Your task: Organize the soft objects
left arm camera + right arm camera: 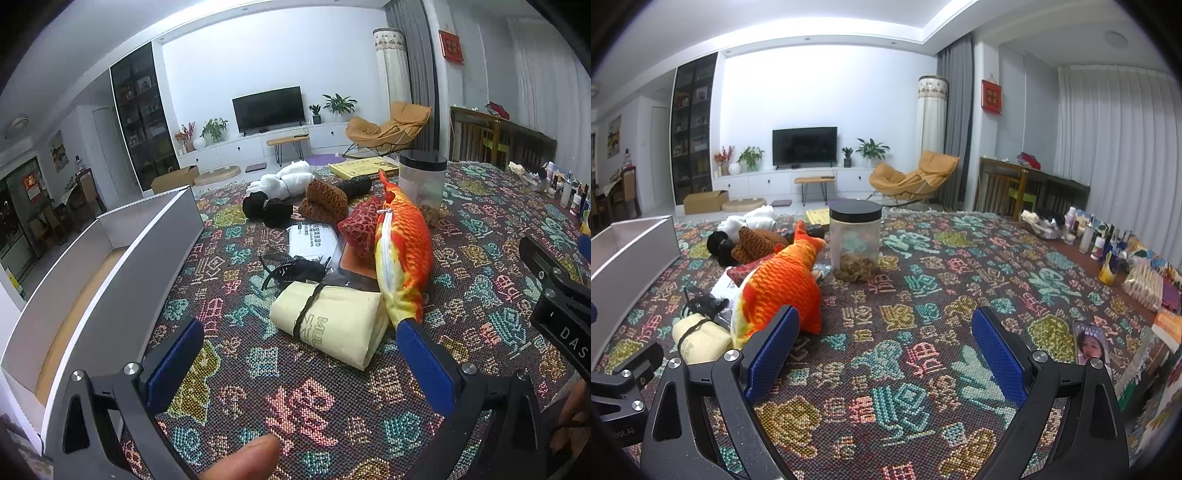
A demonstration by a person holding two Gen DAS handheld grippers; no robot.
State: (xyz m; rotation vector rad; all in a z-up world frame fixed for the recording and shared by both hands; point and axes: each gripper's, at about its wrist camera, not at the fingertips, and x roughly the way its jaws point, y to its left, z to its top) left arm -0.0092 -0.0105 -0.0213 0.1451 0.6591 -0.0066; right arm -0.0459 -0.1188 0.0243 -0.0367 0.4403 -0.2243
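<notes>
Orange plush fish (402,254) leans on the cream bundle (332,325) ahead of my left tool (299,354), released; right tool (884,350) released too.

White back wall with a dark TV (804,146) over a low white cabinet (775,182), potted plants (872,148) either side; tall dark glass shelf (691,127) at left. Tan lounge chair (914,176) beside grey curtains (955,122), red hanging (991,97) on the right wall. Recessed ceiling lit bright, pale floor.
</notes>
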